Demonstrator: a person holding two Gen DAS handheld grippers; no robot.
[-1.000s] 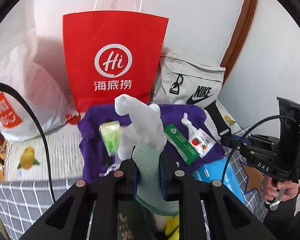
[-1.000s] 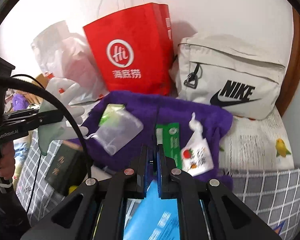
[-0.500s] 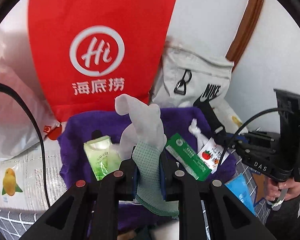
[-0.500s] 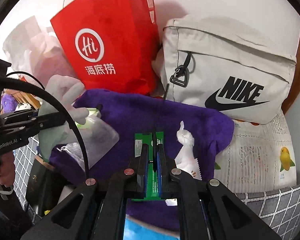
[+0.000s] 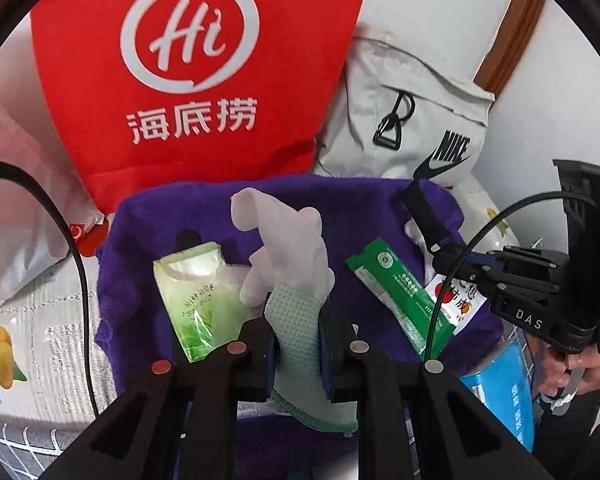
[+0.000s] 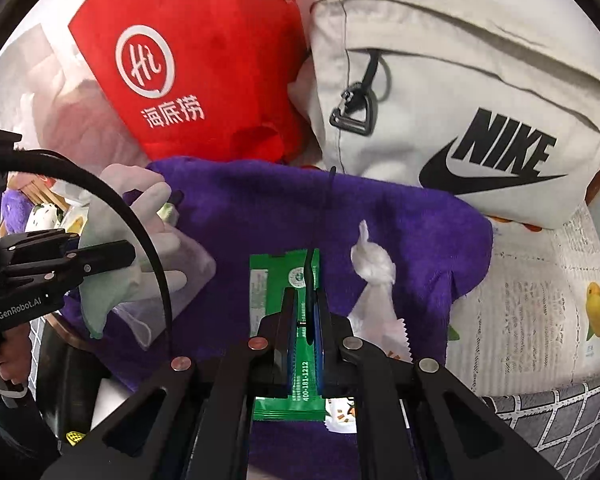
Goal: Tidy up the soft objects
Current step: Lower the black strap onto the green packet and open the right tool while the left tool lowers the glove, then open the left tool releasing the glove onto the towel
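My left gripper (image 5: 296, 320) is shut on the green cuff of a white glove (image 5: 288, 240), whose fingers stand up over a purple towel (image 5: 160, 220). The right wrist view shows that gripper (image 6: 128, 248) and glove (image 6: 140, 216) at the towel's (image 6: 260, 208) left edge. On the towel lie a light green pouch (image 5: 192, 292), a dark green sachet (image 5: 396, 292) and a white knotted packet (image 6: 372, 260). My right gripper (image 6: 306, 304) hangs shut just over the sachet (image 6: 284, 276), with a thin dark strand rising from between its pads.
A red paper bag (image 5: 188, 60) and a beige Nike bag (image 6: 460, 92) stand against the wall behind the towel. A blue pack (image 5: 504, 392) lies at the towel's near right. White plastic bags (image 5: 16, 184) fill the left. Fruit-print bedding (image 6: 540, 280) lies to the right.
Both grippers have moved forward and down toward the purple towel. The red bag and the Nike bag now loom larger. The glove stays held.
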